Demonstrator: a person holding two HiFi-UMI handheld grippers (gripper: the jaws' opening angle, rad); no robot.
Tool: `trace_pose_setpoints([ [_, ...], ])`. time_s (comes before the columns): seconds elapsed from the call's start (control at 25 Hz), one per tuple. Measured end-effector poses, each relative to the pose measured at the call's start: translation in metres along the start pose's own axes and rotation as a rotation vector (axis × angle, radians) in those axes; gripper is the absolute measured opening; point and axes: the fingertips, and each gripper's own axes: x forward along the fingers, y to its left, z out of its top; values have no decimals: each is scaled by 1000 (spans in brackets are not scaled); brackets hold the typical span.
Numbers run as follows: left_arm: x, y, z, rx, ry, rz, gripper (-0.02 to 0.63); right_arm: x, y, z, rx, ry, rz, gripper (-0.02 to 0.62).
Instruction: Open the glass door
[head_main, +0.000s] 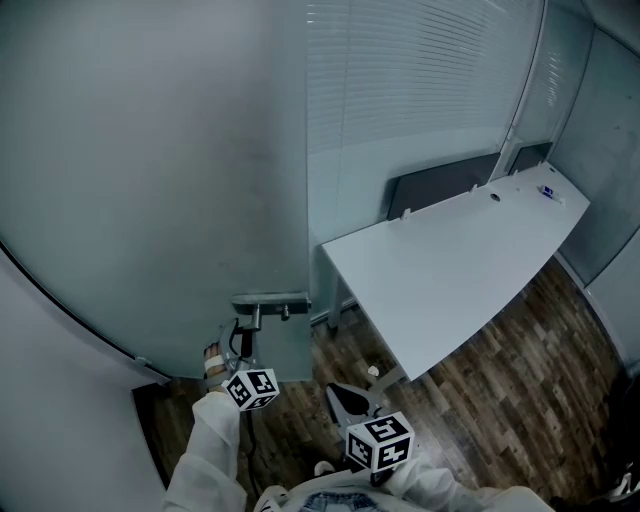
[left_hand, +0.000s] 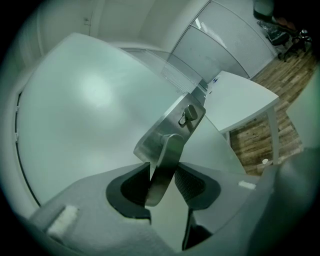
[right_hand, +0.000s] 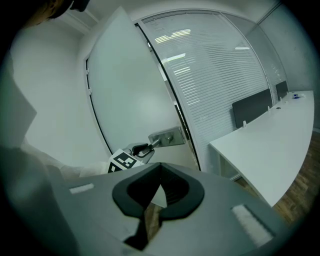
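The frosted glass door (head_main: 150, 180) fills the left of the head view, and its free edge stands out from the wall with the blinds. A metal lock plate (head_main: 272, 300) sits at that edge. From it a steel lever handle (left_hand: 165, 165) runs toward me. My left gripper (head_main: 240, 345) is shut on this lever, which lies between the two dark pads (left_hand: 131, 187) of the gripper (left_hand: 162, 175). My right gripper (head_main: 345, 400) hangs lower right, apart from the door. Its jaws (right_hand: 159, 167) are shut with nothing in them. In the right gripper view the left gripper (right_hand: 137, 150) shows at the handle.
A long white desk (head_main: 470, 260) stands close to the right of the door edge, with a dark panel (head_main: 440, 180) behind it. A glass wall with blinds (head_main: 420, 70) runs behind. Wooden floor (head_main: 530, 400) shows between me and the desk.
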Motion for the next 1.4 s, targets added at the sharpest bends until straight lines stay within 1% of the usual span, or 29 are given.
trace_pose_setpoints([
  [0.2, 2, 1, 0, 19, 35, -16, 153, -6, -12, -6, 9, 29, 9, 5],
  [0.24, 2, 1, 0, 43, 47, -20, 152, -8, -14, -6, 10, 32, 11, 5],
  [0.28, 1, 2, 1, 86, 58, -20, 154, -11, -17, -6, 11, 34, 12, 5],
  [0.36, -1, 3, 2, 198, 83, -21, 161, -15, -22, -6, 10, 36, 16, 5],
  [0.4, 0, 4, 3, 233, 98, -30, 161, -16, -24, -5, 9, 36, 20, 5],
  [0.44, 0, 5, 3, 251, 114, -39, 163, -17, -25, -3, 7, 36, 24, 5],
  [0.52, -1, 5, 3, 281, 148, -47, 162, -20, -27, -1, 4, 39, 37, 5],
  [0.6, -5, 7, 4, 311, 176, -38, 159, -22, -28, 1, 1, 41, 53, 5],
  [0.72, -12, 8, 6, 344, 189, -10, 143, -23, -29, 4, -3, 37, 73, 5],
  [0.84, -19, 8, 5, 379, 203, -1, 129, -25, -29, 3, 0, 34, 90, 5],
  [0.92, -29, 10, 6, 381, 207, 14, 127, -28, -31, 0, 3, 37, 96, 5],
  [1.0, -41, 15, 9, 349, 199, 53, 66, -30, -34, -2, 7, 38, 99, 5],
  [1.08, -54, 19, 14, 268, 188, 80, 55, -29, -36, -3, 10, 37, 103, 5],
  [1.12, -62, 21, 18, 221, 180, 88, 38, -30, -36, -3, 11, 37, 106, 5],
  [1.16, -71, 21, 22, 182, 173, 94, 38, -31, -35, -3, 12, 37, 110, 5],
  [1.2, -79, 22, 25, 154, 169, 101, 37, -32, -34, -4, 11, 38, 115, 5],
  [1.28, -95, 22, 30, 97, 163, 112, 12, -35, -31, -4, 6, 40, 124, 5],
  [1.32, -103, 22, 33, 52, 158, 112, 8, -36, -30, -5, 2, 41, 127, 5],
  [1.4, -118, 22, 40, -76, 142, 103, 5, -38, -30, -7, -4, 44, 128, 5],
])
